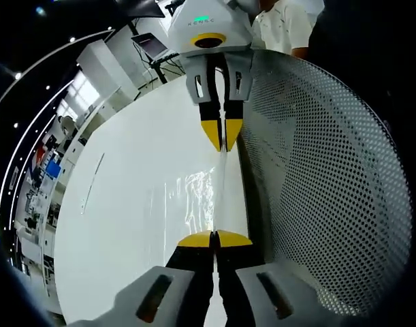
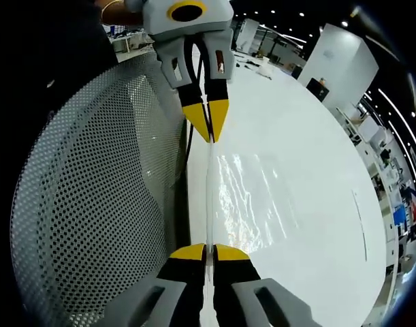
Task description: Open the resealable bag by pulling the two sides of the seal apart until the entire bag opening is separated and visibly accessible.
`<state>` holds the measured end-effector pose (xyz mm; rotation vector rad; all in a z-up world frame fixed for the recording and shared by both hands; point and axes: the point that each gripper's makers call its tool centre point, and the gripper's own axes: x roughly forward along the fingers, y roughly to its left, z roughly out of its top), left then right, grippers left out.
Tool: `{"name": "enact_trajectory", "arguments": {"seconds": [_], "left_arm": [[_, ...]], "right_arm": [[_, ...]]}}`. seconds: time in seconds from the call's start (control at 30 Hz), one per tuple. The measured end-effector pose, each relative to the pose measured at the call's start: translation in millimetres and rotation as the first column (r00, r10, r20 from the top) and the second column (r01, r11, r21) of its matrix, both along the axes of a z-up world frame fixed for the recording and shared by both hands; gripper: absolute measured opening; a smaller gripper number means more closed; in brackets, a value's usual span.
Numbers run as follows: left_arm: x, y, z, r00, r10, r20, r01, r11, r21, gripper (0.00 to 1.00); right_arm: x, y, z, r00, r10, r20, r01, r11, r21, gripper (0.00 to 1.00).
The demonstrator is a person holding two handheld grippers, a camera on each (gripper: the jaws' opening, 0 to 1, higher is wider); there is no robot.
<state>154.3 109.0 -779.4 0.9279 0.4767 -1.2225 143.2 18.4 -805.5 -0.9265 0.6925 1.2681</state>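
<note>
Two yellow-tipped grippers face each other across a white table (image 1: 126, 225), each clamped on one end of a clear plastic bag's (image 1: 194, 197) seal strip. In the left gripper view, the left gripper (image 1: 214, 240) has its jaws pressed together on the near end, while the right gripper (image 1: 222, 135) pinches the far end. The bag lies flat and glossy on the table, beside a perforated metal panel (image 1: 323, 191). Green lettering on the right gripper's housing is too blurred to read. The seal looks unopened, though glare makes this uncertain.
</note>
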Motion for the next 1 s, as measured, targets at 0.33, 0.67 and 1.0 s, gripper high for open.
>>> {"name": "enact_trajectory", "arguments": {"seconds": [0.33, 0.67, 1.0], "left_arm": [[5.1, 3, 0.4, 1.000, 0.019, 0.003, -0.019, 1.000, 0.007, 0.00], [10.9, -3, 4.1, 1.000, 0.012, 0.023, -0.012, 1.000, -0.004, 0.00], [8.6, -4, 2.2, 0.999, -0.008, 0.043, 0.007, 1.000, 0.019, 0.00]], "right_arm": [[1, -1, -2.0, 1.000, -0.003, 0.012, 0.003, 1.000, -0.004, 0.00], [-2, -4, -1.2, 0.995, -0.099, -0.024, 0.100, 0.995, 0.028, 0.06], [7, 13, 25.4, 0.988, -0.153, 0.000, 0.152, 0.979, 0.136, 0.07]]}}
